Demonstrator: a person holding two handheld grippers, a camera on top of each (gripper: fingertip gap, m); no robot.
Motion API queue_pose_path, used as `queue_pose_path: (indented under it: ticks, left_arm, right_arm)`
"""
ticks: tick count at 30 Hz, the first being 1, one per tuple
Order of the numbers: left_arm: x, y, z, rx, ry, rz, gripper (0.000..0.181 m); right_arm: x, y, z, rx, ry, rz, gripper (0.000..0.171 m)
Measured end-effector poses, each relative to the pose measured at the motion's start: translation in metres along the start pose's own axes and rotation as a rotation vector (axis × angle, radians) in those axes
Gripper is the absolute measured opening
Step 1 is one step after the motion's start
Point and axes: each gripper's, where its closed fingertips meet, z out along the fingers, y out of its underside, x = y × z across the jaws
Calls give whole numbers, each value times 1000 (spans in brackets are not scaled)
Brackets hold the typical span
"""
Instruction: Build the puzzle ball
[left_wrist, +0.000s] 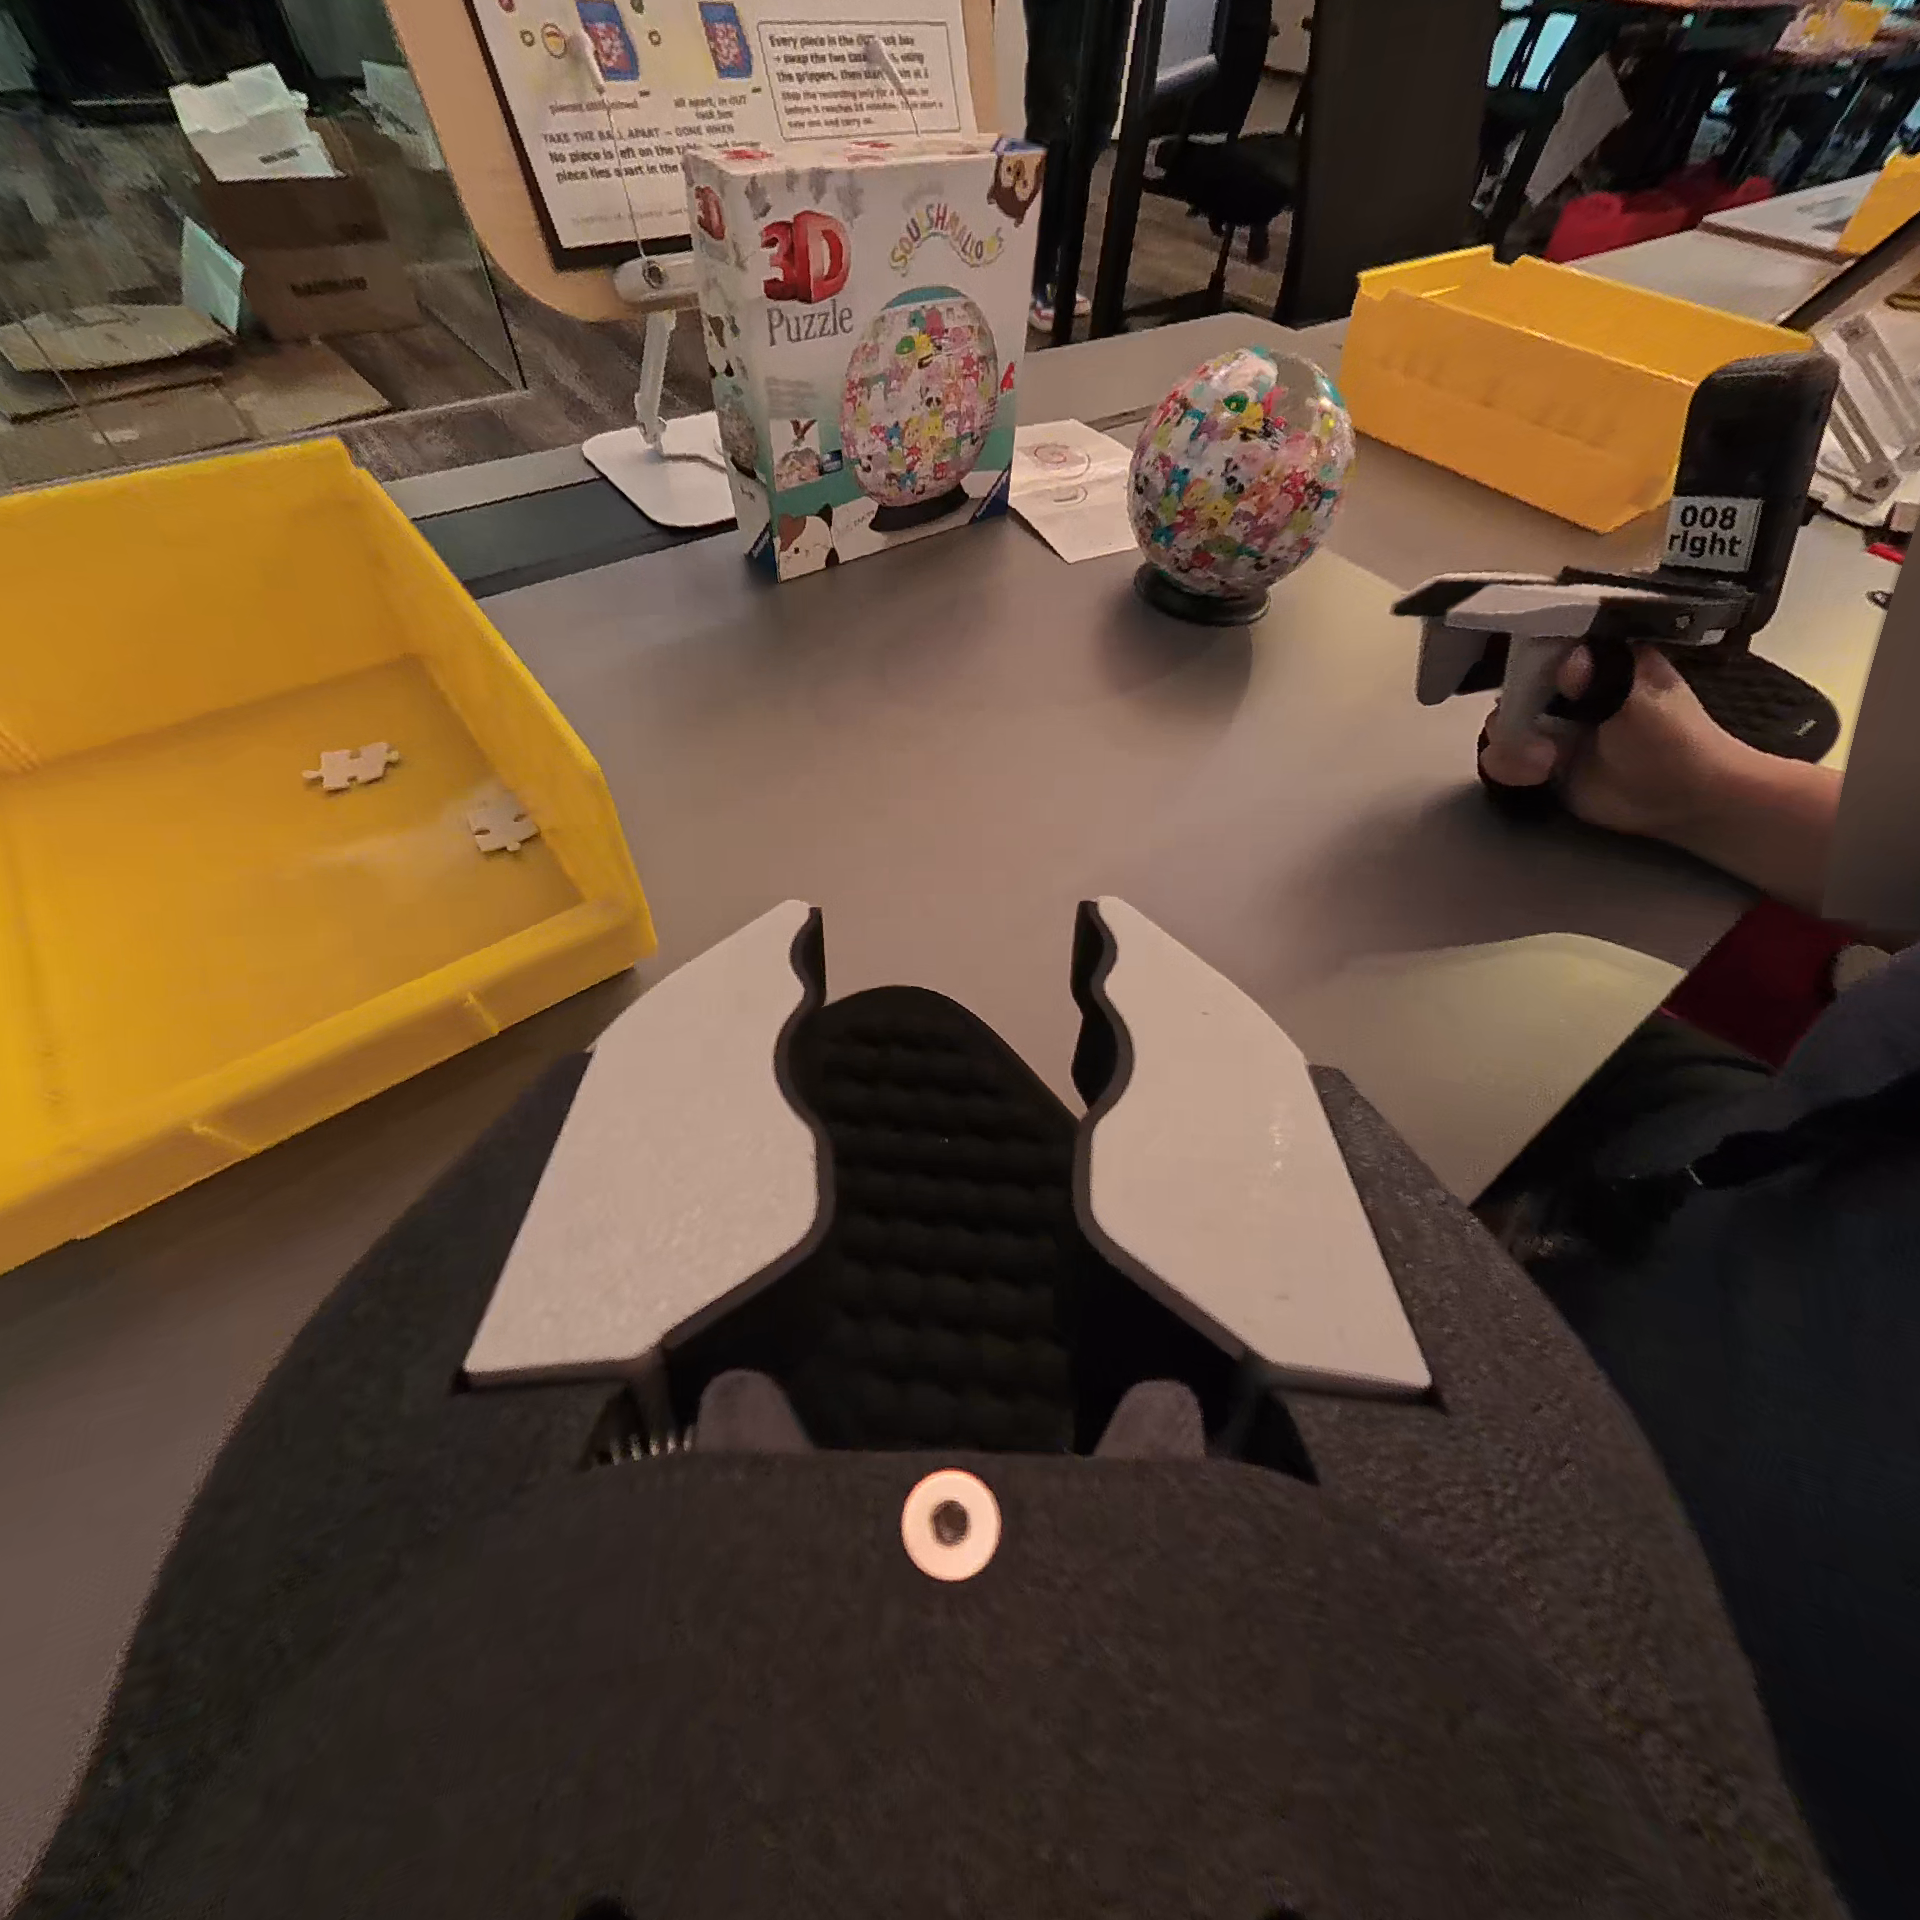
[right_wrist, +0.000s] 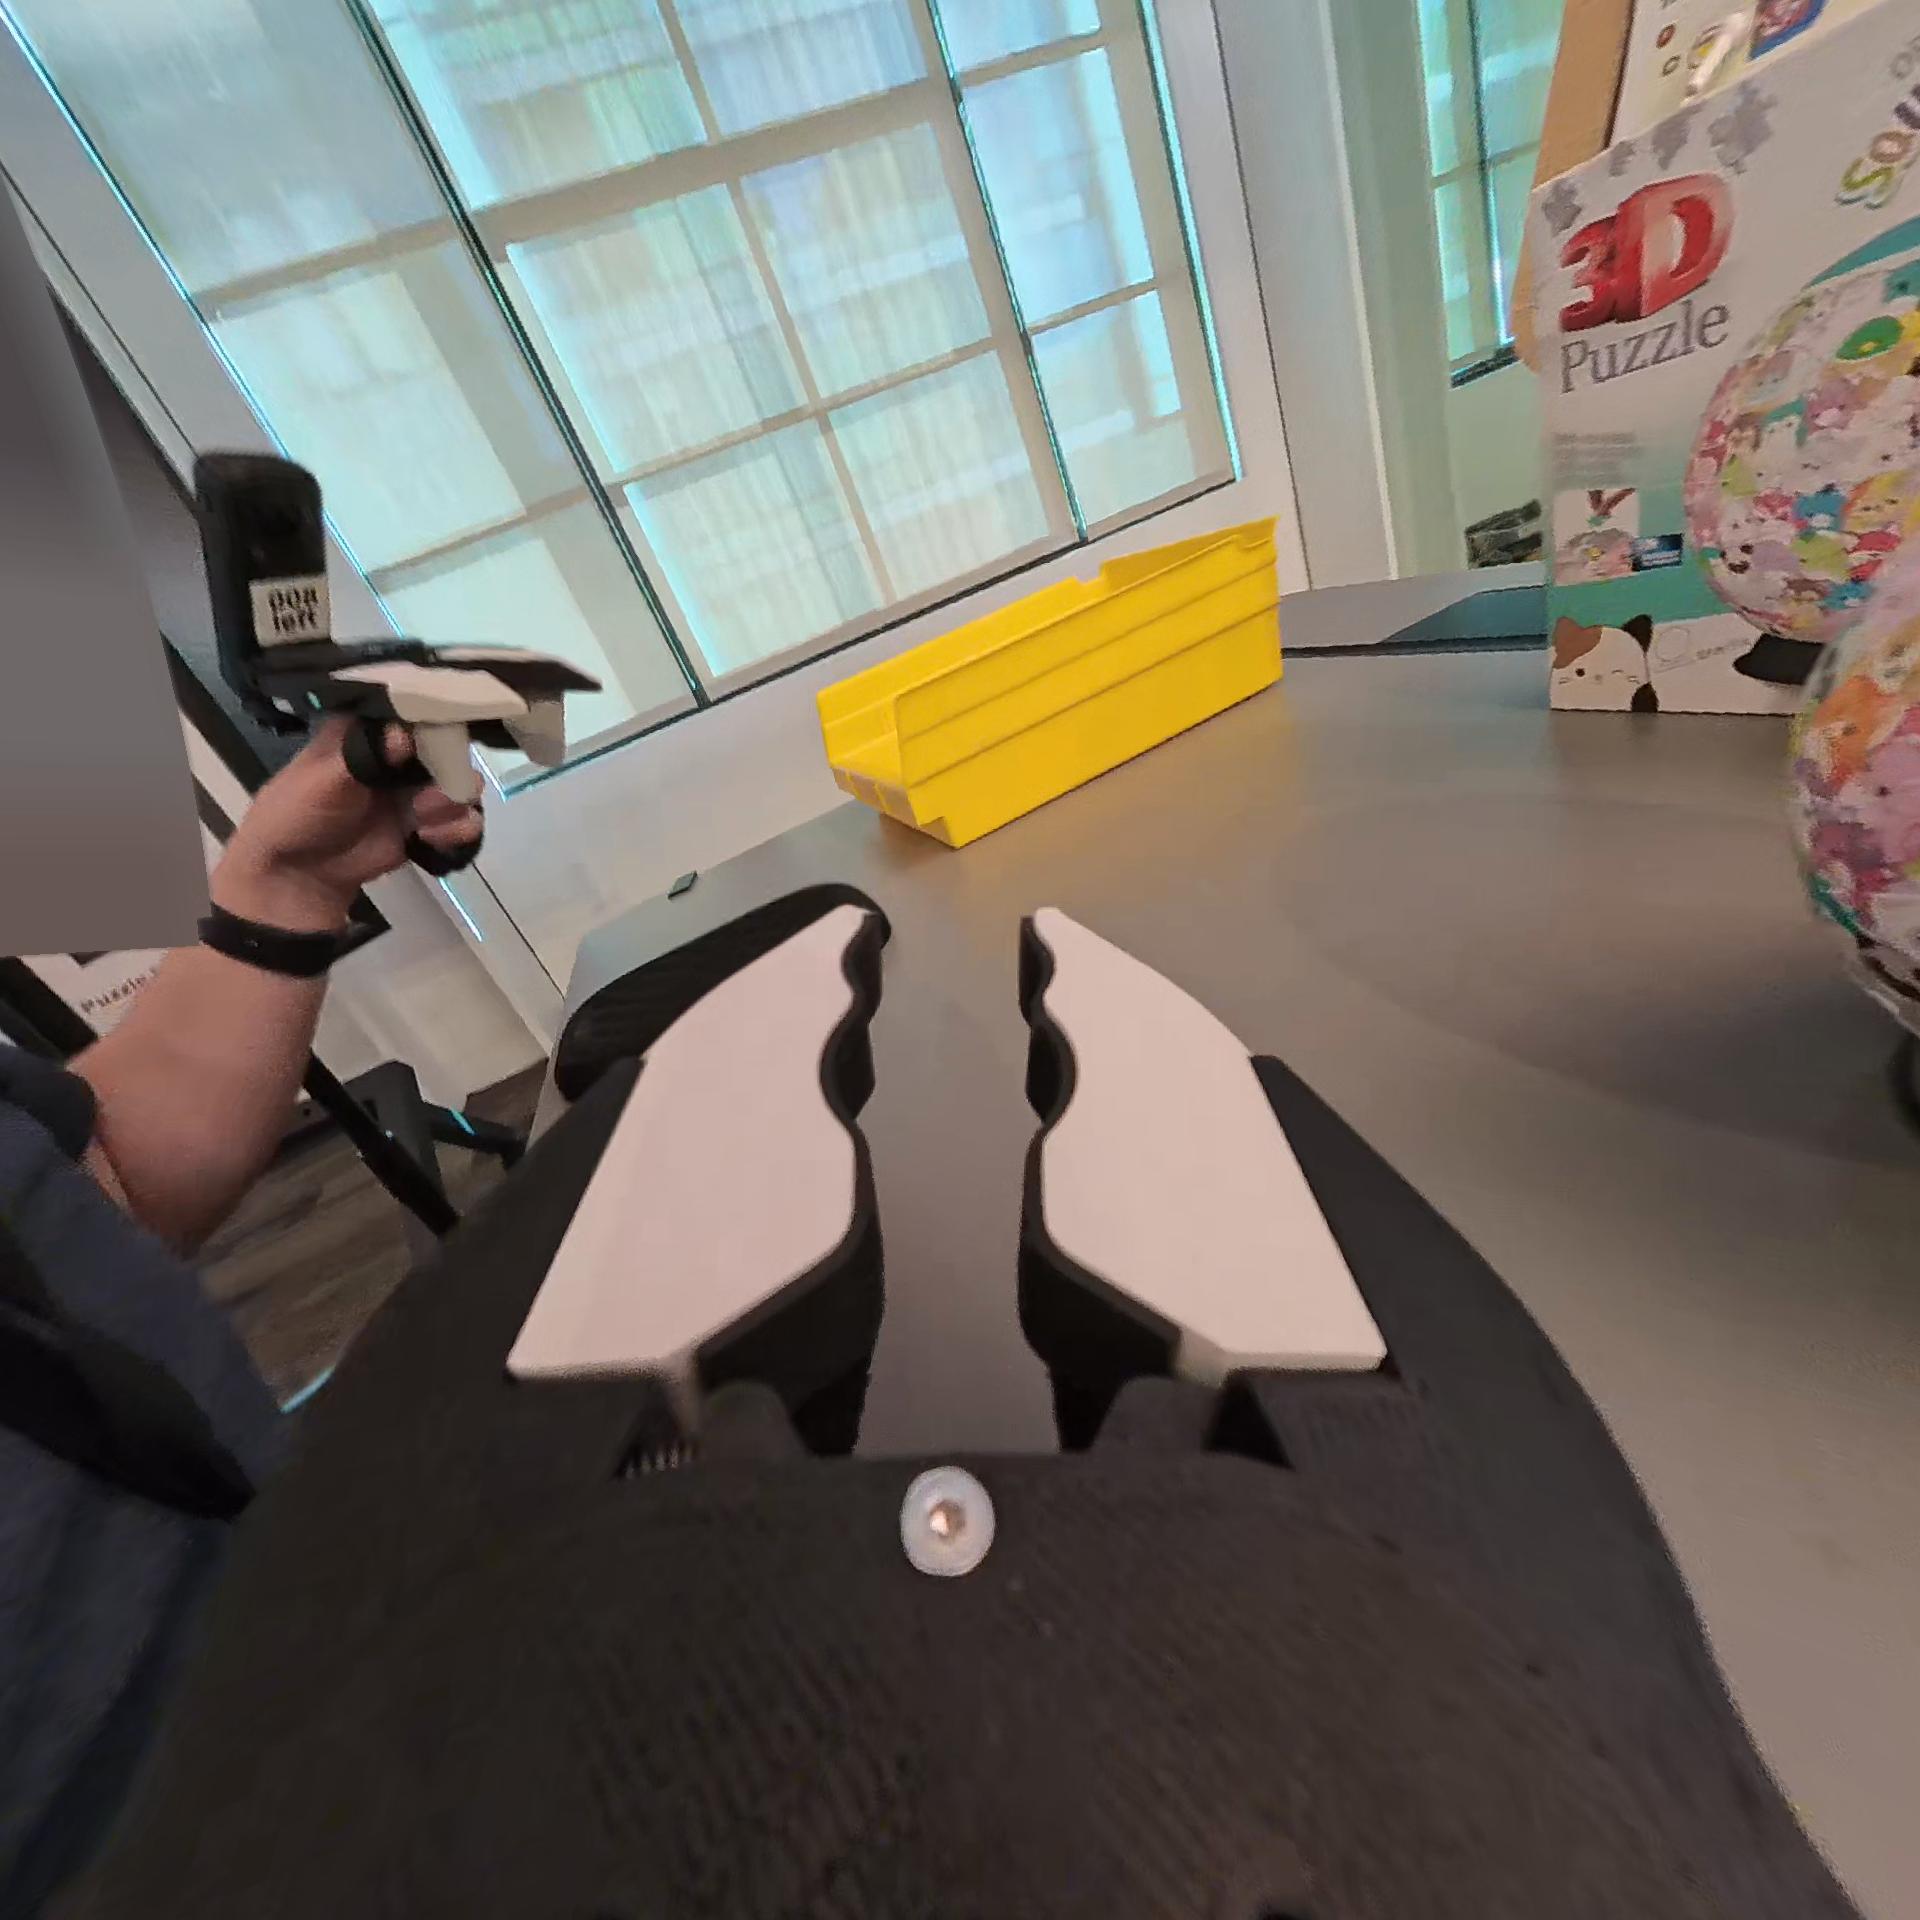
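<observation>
Both the left tongs (left_wrist: 945, 940) and right tongs (right_wrist: 956, 951) hang apart and empty above the surface (left_wrist: 935, 748); the puzzle ball (left_wrist: 1242, 473) sits upright on its stand, probably for access, with two loose pieces (left_wrist: 416, 795) waiting in the near yellow bin (left_wrist: 312, 1049).

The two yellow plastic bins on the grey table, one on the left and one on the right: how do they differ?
The left yellow plastic bin holds two pale puzzle pieces on its floor; nothing shows in the visible part of the right yellow plastic bin, though its floor is mostly hidden. The left bin lies close beside the left tongs; the right bin stands far back, beyond the colourful puzzle ball. Both share colour and an open top.
</observation>
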Motion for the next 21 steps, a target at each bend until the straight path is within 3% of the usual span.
queue_pose_path:
  ticks: [7, 14, 21]
  left_arm:
    - [-23, -5, 14, 49, -20, 29, 35]
    - [-104, -47, 36, -102, -76, 141, 29]
    - [-173, -46, 79, -275, -79, 136, 32]
  right_arm:
    - [15, -9, -2, 64, 3, 81, 1]
    - [13, -12, 7, 90, -96, 134, 0]
    - [11, -13, 6, 96, -119, 141, 1]
